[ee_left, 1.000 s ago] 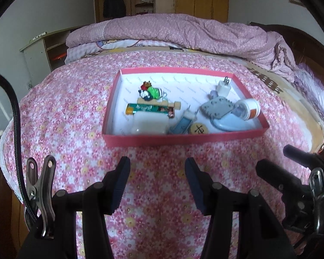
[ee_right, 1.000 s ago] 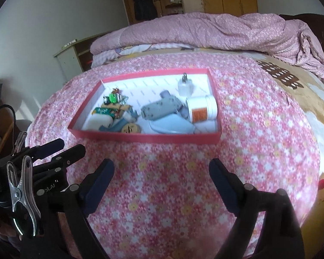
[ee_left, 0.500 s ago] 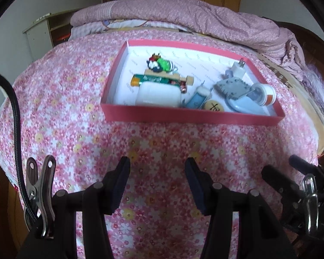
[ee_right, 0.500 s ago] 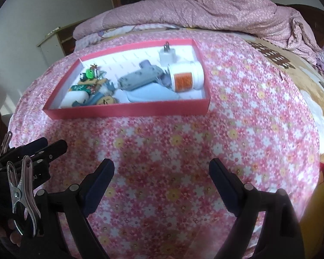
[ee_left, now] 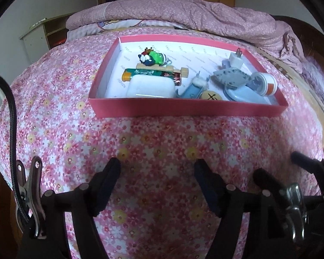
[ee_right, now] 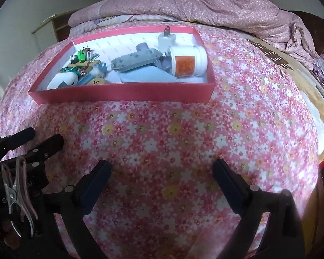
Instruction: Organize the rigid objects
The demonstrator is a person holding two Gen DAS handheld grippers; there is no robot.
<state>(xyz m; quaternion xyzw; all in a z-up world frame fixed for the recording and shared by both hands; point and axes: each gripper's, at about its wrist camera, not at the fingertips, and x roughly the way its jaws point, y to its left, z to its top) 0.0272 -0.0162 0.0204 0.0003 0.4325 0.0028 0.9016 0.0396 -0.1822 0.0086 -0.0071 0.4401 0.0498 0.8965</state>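
Note:
A shallow red box (ee_left: 183,110) (ee_right: 123,92) with a white floor lies on the flowered bedspread. Inside it are a white case (ee_left: 152,86), a green lighter (ee_left: 151,74), a green toy figure (ee_left: 154,57), a white plug (ee_left: 235,59) (ee_right: 166,40), a grey plastic piece (ee_left: 231,76) (ee_right: 138,61), a white jar with an orange label (ee_right: 186,61) (ee_left: 264,83) on its side, and a round wooden disc (ee_left: 211,96). My left gripper (ee_left: 157,168) hovers over the bedspread short of the box, its jaws opening, nothing between them. My right gripper (ee_right: 162,169) is wide apart, still opening, also empty.
The flowered bedspread (ee_right: 172,140) covers the bed. A rolled pink quilt (ee_left: 183,10) lies behind the box. A small cabinet (ee_left: 35,41) stands at the far left, wardrobes behind. The right gripper's frame (ee_left: 291,190) shows at the left wrist view's lower right.
Both grippers have sunk toward the bedspread and the box now looks nearer. The left jaws have spread clearly wider; the right jaws stand slightly wider too.

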